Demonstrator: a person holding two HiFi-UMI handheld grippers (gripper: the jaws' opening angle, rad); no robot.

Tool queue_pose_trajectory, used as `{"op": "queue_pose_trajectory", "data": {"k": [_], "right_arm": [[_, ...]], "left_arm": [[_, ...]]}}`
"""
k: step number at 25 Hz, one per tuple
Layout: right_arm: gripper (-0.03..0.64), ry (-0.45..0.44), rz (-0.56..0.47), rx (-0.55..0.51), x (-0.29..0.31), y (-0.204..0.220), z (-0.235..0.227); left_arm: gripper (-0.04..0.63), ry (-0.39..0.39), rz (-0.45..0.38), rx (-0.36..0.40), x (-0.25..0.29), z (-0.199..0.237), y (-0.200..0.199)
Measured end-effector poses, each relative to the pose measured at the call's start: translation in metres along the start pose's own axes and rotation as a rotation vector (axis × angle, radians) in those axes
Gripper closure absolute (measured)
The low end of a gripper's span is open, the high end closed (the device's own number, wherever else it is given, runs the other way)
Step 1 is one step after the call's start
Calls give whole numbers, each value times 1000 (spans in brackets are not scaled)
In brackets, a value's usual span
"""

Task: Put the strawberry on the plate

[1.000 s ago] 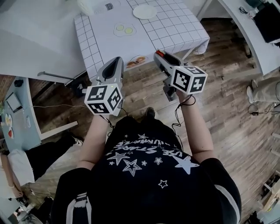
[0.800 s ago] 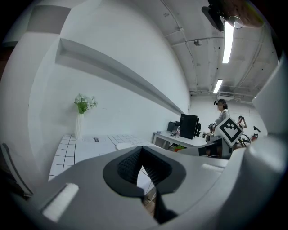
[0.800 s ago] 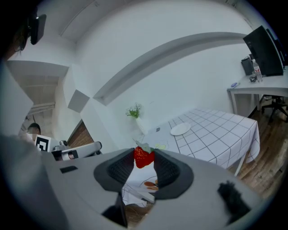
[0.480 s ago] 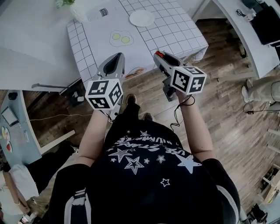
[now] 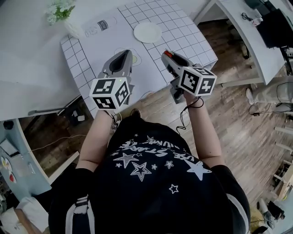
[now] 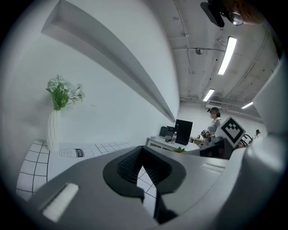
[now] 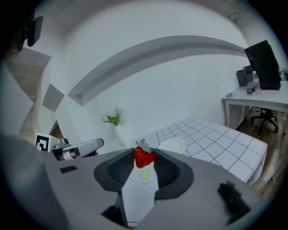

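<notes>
A red strawberry [image 7: 144, 157] with green leaves sits pinched between the tips of my right gripper [image 7: 144, 155]; in the head view only a red speck of the strawberry [image 5: 167, 54] shows at the tip of the right gripper [image 5: 165, 55]. The white plate [image 5: 147, 32] lies empty on the checked tablecloth [image 5: 183, 32], ahead of both grippers; the right gripper view has the plate [image 7: 173, 145] just past the berry. My left gripper [image 5: 124, 53] hovers over the table's near edge. Its jaws meet at the tips with nothing between them, as the left gripper [image 6: 141, 150] shows in its own view.
A white vase of flowers [image 5: 62, 13] stands at the table's far left corner. Drawn eggs and a drawn bottle [image 5: 98, 27] are printed on the cloth. A desk with a monitor [image 5: 274, 23] stands to the right. A person's legs [image 5: 270, 91] show at the right edge.
The person has stepped toward the table, which has slid nearer in the head view; both grippers now reach over its near edge. The strawberry stays in the right gripper.
</notes>
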State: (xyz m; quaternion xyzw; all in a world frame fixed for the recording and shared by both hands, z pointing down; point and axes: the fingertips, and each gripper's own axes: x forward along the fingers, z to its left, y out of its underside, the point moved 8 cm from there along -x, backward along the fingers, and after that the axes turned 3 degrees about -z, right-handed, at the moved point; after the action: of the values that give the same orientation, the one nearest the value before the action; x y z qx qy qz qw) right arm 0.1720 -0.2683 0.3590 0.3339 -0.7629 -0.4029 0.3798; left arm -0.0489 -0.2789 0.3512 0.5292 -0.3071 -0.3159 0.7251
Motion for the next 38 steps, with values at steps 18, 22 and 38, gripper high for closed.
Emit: {"op": "queue_pose_trajectory", "data": {"k": [18, 22, 38], "right_arm": [[471, 48, 91, 14, 95, -5, -60], [471, 19, 156, 1, 133, -3, -80], [471, -13, 399, -228, 246, 14, -126]], "left_arm": [[589, -37, 68, -20, 73, 65, 9], [589, -82, 90, -37, 92, 76, 16], [589, -180, 166, -95, 149, 110, 42]]}}
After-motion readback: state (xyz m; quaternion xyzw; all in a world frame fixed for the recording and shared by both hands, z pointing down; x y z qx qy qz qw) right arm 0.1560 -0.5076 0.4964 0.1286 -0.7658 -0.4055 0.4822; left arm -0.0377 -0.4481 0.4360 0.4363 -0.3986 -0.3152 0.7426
